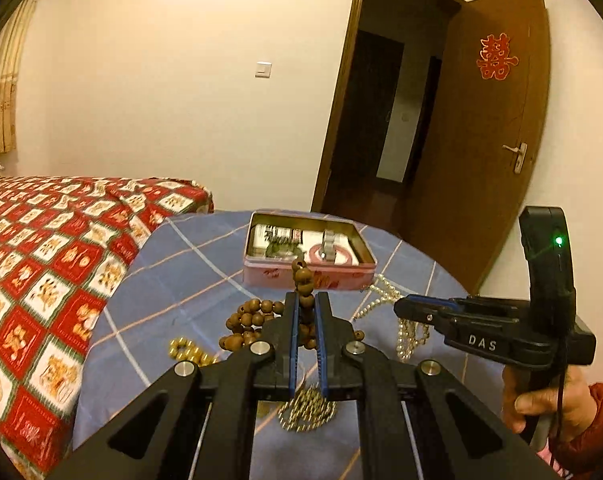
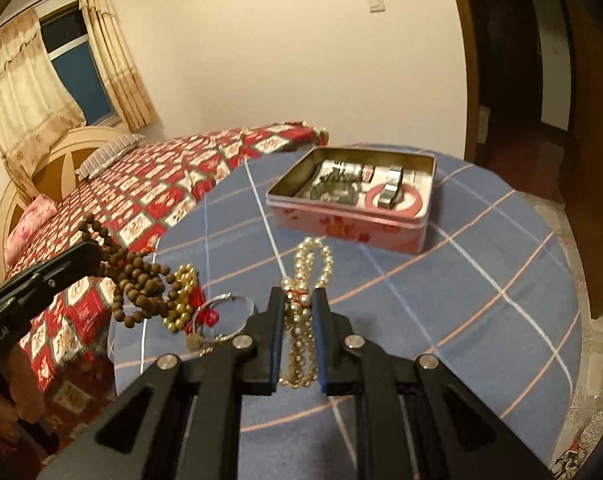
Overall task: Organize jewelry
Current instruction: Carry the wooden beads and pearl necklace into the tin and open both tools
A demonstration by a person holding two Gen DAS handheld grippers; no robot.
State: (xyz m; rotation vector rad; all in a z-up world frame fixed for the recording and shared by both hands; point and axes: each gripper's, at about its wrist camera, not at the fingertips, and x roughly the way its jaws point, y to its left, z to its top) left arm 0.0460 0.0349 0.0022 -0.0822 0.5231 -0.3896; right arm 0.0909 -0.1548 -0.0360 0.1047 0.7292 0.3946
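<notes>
Two limp strands are hanging as I am pinching wooden beads (image 1: 304, 280) in my left gripper (image 1: 306, 300) and pearls (image 2: 311, 264) in my right gripper (image 2: 299, 300) at frame centre, gripping mid-strand, below the open tin (image 2: 353, 216).

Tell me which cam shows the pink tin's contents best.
Right wrist: it looks down into the pink tin, showing the pink ring and a metal bangle. Left wrist sees the tin from lower, partly behind the wooden beads.

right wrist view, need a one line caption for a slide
Right gripper shut on a pearl necklace above the blue checked tablecloth, open pink tin beyond.
</notes>
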